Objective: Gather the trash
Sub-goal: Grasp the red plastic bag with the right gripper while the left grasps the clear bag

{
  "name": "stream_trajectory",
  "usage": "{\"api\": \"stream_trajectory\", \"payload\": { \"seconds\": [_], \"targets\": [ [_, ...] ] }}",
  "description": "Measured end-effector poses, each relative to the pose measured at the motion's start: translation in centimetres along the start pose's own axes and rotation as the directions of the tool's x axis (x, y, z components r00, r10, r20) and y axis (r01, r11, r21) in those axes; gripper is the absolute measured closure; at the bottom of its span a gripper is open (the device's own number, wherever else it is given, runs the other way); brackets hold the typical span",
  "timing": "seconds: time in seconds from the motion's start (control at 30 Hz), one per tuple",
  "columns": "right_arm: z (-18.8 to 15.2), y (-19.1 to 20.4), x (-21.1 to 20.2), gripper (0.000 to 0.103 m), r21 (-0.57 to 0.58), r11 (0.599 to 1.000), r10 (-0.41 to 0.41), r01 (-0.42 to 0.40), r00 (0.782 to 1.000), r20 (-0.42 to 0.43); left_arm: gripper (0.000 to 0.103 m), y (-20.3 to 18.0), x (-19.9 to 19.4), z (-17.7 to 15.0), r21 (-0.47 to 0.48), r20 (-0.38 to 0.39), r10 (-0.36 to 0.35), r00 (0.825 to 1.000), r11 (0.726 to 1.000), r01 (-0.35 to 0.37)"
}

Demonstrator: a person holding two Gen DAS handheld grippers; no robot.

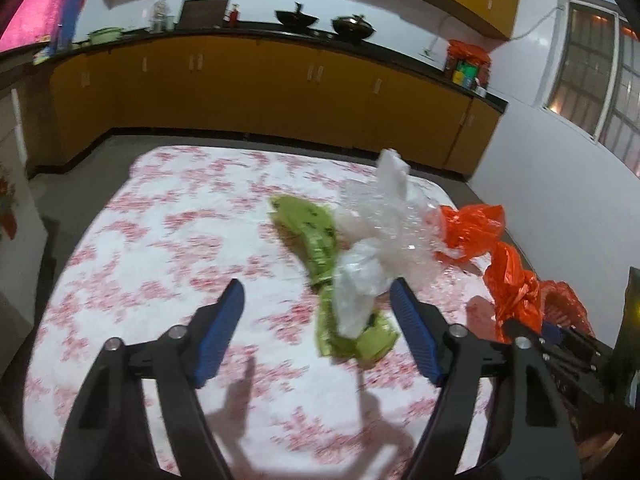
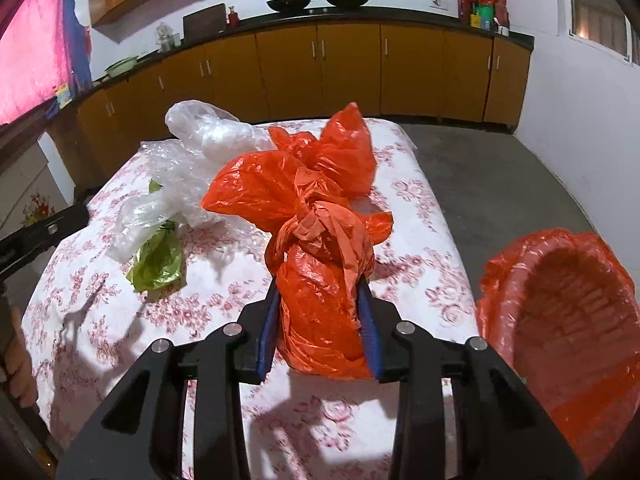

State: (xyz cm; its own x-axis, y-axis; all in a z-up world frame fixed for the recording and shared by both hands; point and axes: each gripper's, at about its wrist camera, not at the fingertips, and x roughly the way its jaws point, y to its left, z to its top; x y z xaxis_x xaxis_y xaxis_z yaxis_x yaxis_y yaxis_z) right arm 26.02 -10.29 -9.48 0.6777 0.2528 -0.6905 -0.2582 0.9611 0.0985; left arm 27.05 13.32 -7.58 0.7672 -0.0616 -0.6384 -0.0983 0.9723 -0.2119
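We hold the right gripper clenched on a knotted orange bag; both blue pads press its lower body, and the knot and tails rise above the jaws. The left gripper stands released, jaws wide, with nothing pressed between the pads. A clear plastic bag and a green wrapper lie loose on the table, just ahead of and toward the right finger of the left gripper.

Edges and room: the table carries a white cloth with a red flower print. Its left half is bare cloth, giving free travel for the left gripper. The trash is grouped toward the right side. Beyond the far edge, open floor runs to a row of yellow cabinets. In the right wrist view, grey floor lies open past the right edge of the table.

View differences: only the right wrist view shows a bin lined with an orange bag beside the right edge of the table, its mouth open. Only the left wrist view shows the window on the right wall.
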Motion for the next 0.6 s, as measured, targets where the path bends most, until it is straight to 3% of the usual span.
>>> {"api": "stream_trajectory", "payload": {
  "seconds": [0.27, 0.37, 0.43, 0.5, 0.6],
  "targets": [
    [-0.5, -1.0, -0.1, 0.067, 0.011, 1.0, -0.008, 0.008, 1.0, -0.013, 0.041, -1.7, 4.7, 0.6, 0.036, -0.089, -0.019, 0.996, 0.999, 0.022],
    [-0.6, -1.3, -0.2, 0.067, 0.013, 1.0, -0.011, 0.011, 1.0, -0.014, 0.058, -1.8, 5.8, 0.6, 0.033, -0.121, -0.028, 0.992, 0.999, 0.032],
    [-0.6, -1.3, -0.2, 0.067, 0.015, 1.0, -0.012, 0.012, 1.0, -0.015, 0.077, -1.6, 6.3, 0.5, 0.019, -0.137, -0.047, 0.989, 0.999, 0.05],
    [-0.6, -1.4, -0.2, 0.067, 0.013, 1.0, -0.014, 0.014, 1.0, -0.017, 0.089, -1.5, 6.2, 0.5, 0.015, -0.137, -0.074, 0.988, 0.997, 0.076],
    [-0.8, -1.4, -0.2, 0.067, 0.012, 1.0, -0.015, 0.015, 1.0, -0.019, 0.096, -1.8, 5.5, 0.2, 0.042, -0.117, -0.086, 0.989, 0.995, 0.092]
  ]
}}
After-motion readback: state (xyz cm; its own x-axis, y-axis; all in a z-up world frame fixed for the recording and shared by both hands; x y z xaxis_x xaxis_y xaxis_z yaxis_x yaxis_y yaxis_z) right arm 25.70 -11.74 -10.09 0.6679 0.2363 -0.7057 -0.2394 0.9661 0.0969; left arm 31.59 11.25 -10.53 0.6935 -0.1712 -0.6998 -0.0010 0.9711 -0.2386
